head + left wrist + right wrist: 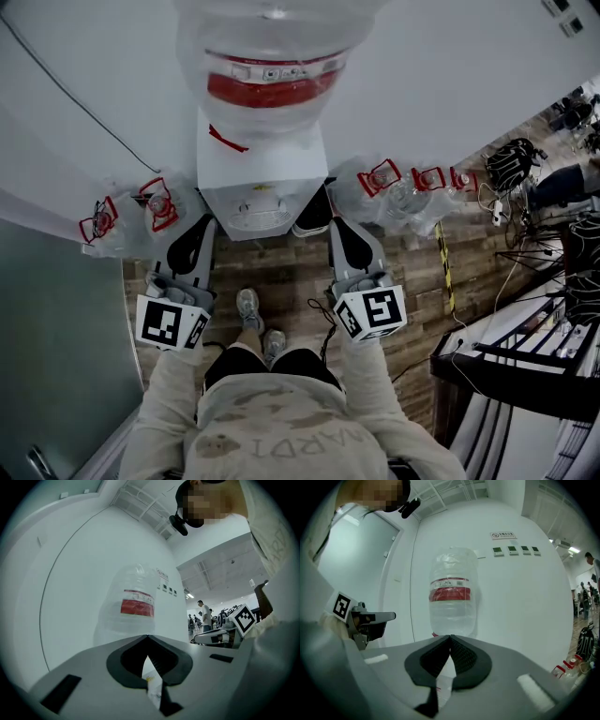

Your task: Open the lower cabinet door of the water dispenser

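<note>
In the head view, the left gripper [206, 225] and right gripper [336, 227] flank the water dispenser [261, 173]; its lower cabinet door is hidden beneath its top. In the left gripper view, the jaws are pressed together and empty, with the water bottle [133, 604] beyond them. In the right gripper view, the jaws are likewise closed on nothing.

The person wears a pale cream sweatshirt [281, 427] with faint darker blotches and grey lettering across the chest. With it go long sleeves [167, 389], dark shorts [281, 361] and grey trainers [249, 307]. The left gripper [205, 225] and the right gripper [335, 225] each have a smooth light-grey shell around black ribbed pads [464, 658] that taper to a point, and each carries a white cube [172, 322] printed with black square markers.
</note>
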`<act>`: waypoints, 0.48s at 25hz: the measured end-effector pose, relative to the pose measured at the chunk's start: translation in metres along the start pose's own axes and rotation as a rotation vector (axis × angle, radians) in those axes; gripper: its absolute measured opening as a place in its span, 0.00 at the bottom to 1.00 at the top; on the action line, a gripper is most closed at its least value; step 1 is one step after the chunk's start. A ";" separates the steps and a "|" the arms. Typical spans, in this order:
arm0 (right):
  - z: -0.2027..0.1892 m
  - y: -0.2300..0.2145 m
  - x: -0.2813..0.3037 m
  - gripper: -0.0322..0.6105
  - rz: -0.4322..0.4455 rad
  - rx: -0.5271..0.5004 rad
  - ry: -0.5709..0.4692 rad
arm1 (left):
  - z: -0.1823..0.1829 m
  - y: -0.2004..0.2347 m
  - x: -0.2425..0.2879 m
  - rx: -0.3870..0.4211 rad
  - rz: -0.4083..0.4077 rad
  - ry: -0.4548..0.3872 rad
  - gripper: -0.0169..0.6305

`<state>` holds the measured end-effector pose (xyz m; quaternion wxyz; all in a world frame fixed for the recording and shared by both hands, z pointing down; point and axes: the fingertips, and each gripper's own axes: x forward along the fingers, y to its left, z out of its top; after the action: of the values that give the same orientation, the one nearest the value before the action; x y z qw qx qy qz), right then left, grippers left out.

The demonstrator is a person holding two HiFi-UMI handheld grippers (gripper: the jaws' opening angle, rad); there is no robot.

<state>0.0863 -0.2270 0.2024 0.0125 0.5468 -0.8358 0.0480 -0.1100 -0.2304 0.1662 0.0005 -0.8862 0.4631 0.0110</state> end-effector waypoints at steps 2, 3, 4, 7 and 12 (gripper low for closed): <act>-0.006 -0.001 0.006 0.06 -0.003 0.007 0.010 | -0.006 0.004 0.003 -0.005 -0.001 0.007 0.03; -0.009 -0.002 0.008 0.06 -0.003 0.008 0.016 | -0.009 0.006 0.004 -0.007 -0.001 0.011 0.03; -0.012 -0.003 0.011 0.06 -0.002 0.007 0.022 | -0.012 0.007 0.005 -0.010 -0.002 0.015 0.03; -0.023 -0.004 0.019 0.06 0.001 0.009 0.033 | -0.022 0.011 0.007 -0.018 -0.005 0.022 0.03; -0.045 -0.005 0.031 0.06 0.004 0.011 0.052 | -0.043 0.018 0.009 -0.022 -0.005 0.037 0.03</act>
<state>0.0773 -0.2532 0.2494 0.0310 0.5438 -0.8359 0.0669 -0.1187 -0.2487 0.2093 -0.0177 -0.8874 0.4606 -0.0006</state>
